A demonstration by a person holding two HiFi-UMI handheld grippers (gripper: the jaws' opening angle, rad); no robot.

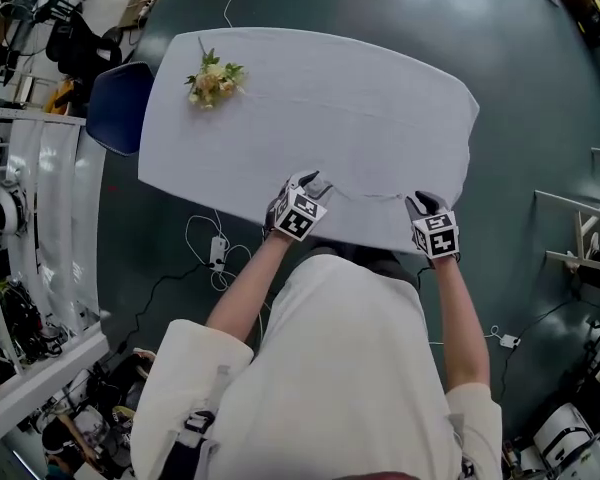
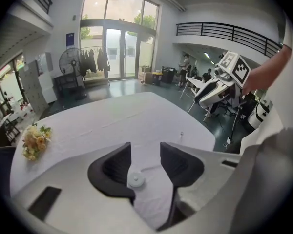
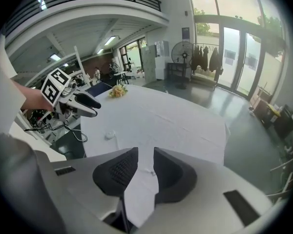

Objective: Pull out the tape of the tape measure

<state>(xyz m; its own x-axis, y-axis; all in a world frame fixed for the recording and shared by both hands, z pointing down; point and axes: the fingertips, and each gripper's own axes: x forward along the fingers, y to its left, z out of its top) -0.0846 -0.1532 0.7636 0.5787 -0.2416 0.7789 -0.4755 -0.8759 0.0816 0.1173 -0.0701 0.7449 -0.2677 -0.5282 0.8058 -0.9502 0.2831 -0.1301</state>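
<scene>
L tongs (image 2: 145, 150) are hanging over the tabletop's (image 1: 380, 98) near edge w/ jaws moderately apart, gripping nothing. The tape measure (image 2: 136, 180), a small white disc, is lying on the cloth right btwn them, low in the gap. R tongs (image 3: 145, 155) are sitting to the right of the tape measure, jaws narrow but not closed, w/ the tab (image 3: 151, 172) lying btwn them. A thin tape (image 1: 370, 196) is running from the tape measure to that tab, so some length is already showing.

Risks, as I'm judging them:
- Nothing is clamping the tape measure. If R pulls first, the disc is prob. going to slide along w/ the tab instead of paying out.
- The tab is tiny and flat on the cloth. R jaws closing there may be pinching cloth too, or missing the tab altogether.
- If the reel is sprung, a slipping grip is letting the tape snap back toward the tape measure.
- Dragging cloth is bunching it under the disc and tipping it.

Flowers (image 1: 213, 80) are lying well beyond the tape measure, at the far left; not looking at risk.
</scene>
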